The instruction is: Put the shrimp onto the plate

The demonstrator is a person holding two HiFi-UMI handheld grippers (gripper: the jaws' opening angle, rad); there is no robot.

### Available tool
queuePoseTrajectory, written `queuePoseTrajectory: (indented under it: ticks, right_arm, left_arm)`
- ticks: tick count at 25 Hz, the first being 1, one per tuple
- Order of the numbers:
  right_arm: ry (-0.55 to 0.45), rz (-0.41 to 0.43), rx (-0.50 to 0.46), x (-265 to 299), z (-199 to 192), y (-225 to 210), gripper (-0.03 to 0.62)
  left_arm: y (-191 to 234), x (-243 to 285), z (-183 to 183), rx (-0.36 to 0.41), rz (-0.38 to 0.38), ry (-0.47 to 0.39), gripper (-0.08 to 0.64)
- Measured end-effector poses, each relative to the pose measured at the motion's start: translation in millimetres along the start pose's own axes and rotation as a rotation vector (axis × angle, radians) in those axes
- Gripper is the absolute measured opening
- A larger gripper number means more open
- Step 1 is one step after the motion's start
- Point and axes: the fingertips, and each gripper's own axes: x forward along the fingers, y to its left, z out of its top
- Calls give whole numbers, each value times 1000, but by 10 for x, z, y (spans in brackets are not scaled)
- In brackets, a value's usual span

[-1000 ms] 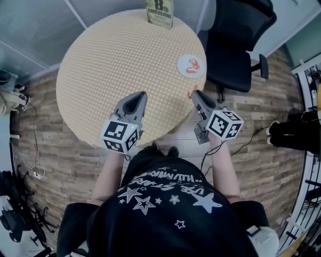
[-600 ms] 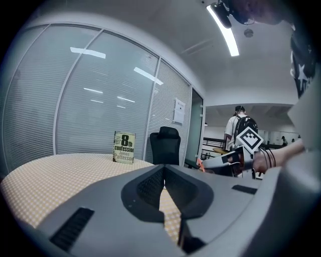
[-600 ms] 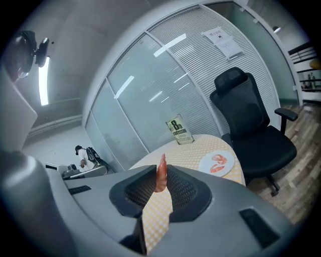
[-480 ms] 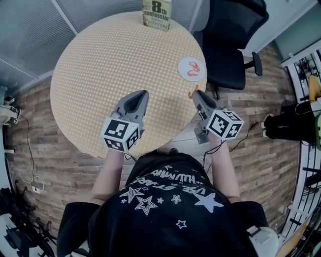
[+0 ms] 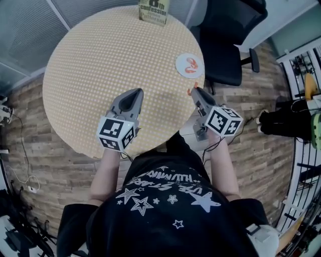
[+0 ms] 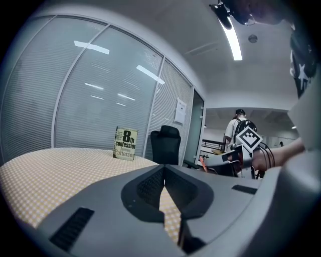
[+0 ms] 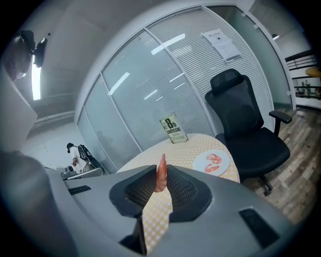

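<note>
An orange shrimp (image 7: 161, 173) stands pinched between the jaws of my right gripper (image 7: 160, 176), which is shut on it. In the head view that right gripper (image 5: 193, 92) hovers at the table's right edge, short of the white plate (image 5: 190, 65). The plate (image 7: 216, 163) carries two shrimps (image 5: 190, 66). My left gripper (image 5: 132, 96) is shut with nothing in it, over the front of the round table (image 5: 100, 65). The left gripper (image 6: 163, 174) view shows its jaws closed together.
A book (image 5: 153, 11) stands upright at the table's far edge. A black office chair (image 5: 228, 47) sits just right of the plate. A glass partition runs behind the table. Wooden floor surrounds it, with cables at the left.
The camera view has shifted a little, and both grippers stay almost where they were. The shrimp remains held in my right gripper.
</note>
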Motion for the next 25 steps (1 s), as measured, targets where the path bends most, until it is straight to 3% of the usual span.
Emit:
queuePoseTrajectory:
  ticks: [8,25]
  right_arm:
    - [72,78,1,445,94,-245,61]
    - [179,99,-1,1191,376,-915,61]
  left_arm:
    - [177,257,-24,-29,105,17,8]
    - [239,1342,167,30,158,66,8]
